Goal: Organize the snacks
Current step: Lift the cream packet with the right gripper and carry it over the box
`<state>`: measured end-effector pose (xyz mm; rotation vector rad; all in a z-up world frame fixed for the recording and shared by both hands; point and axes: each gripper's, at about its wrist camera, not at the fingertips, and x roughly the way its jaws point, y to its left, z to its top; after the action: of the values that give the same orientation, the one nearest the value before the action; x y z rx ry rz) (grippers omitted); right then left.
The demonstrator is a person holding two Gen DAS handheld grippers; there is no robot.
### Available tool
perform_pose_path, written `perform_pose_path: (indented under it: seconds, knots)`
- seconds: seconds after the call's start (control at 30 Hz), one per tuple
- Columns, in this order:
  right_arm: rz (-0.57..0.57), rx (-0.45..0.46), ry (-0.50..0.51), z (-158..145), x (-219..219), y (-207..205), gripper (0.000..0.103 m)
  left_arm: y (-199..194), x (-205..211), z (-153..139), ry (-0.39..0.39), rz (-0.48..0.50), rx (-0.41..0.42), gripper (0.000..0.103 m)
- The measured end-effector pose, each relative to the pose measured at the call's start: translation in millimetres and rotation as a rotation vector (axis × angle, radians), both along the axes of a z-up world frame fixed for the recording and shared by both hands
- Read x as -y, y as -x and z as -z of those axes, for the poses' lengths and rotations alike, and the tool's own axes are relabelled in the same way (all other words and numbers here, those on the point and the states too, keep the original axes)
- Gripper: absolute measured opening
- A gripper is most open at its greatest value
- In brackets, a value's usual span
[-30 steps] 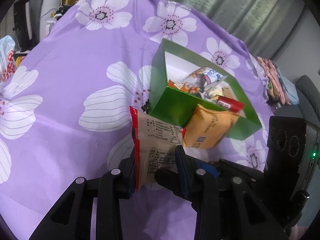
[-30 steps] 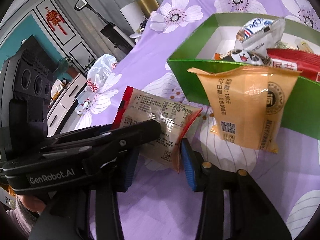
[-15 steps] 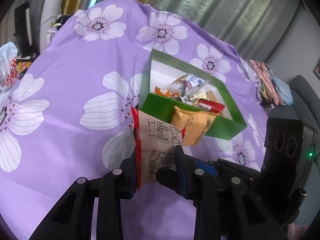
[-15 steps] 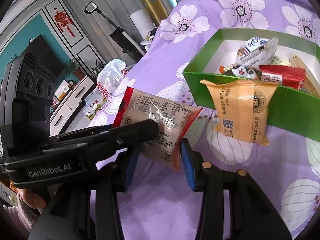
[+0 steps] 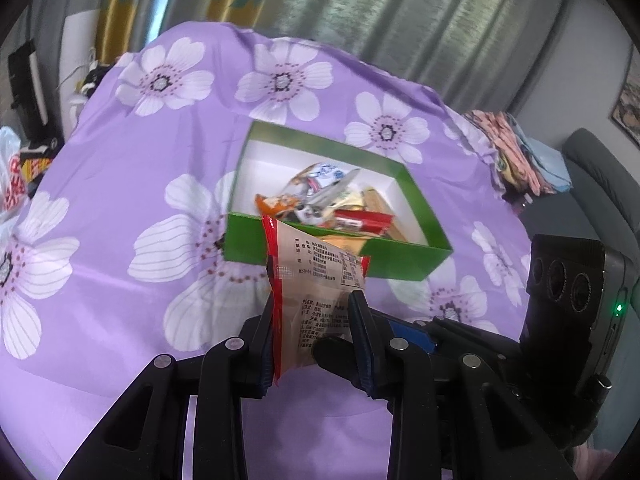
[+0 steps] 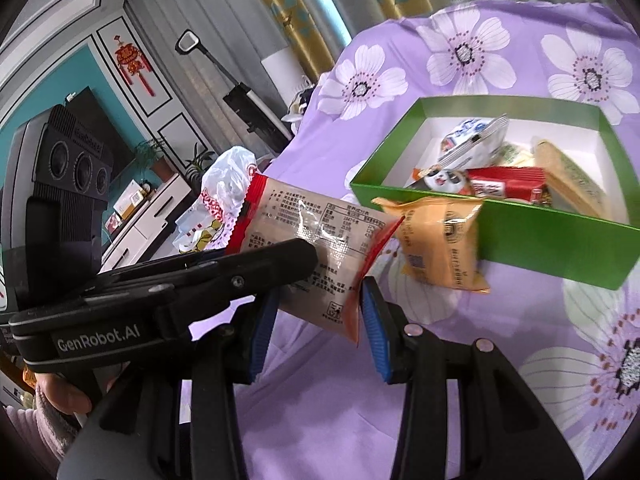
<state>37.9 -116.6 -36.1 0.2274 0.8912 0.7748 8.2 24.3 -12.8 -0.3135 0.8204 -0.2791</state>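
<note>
Currently, left wrist view: left gripper [image 5: 312, 320] fingers clamped on red-edged packet [image 5: 316, 276], crinkly clear-backed film printed with small text, held upright near green box [image 5: 404, 256], presumably for dropping in. Box: shallow cardboard, white inside, several glossy wrappers piled at near end. Purple floral cloth [image 5: 120, 184] covers surface.

Right wrist view: right gripper [image 6: 316, 320] fingers apart; the packet's sealed edge lies between them, unpinched. Orange pouch [image 6: 436, 240], soft and pillow-shaped, sits outside box, against front wall.
</note>
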Motion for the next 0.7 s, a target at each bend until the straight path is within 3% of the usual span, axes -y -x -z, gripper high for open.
perform_pose_path:
  seconds: [0.7]
  knots:
    - [0.114,0.045,-0.022,-16,67,4,0.042,-13,71,-23,-0.051,0.12,0.035,0.033]
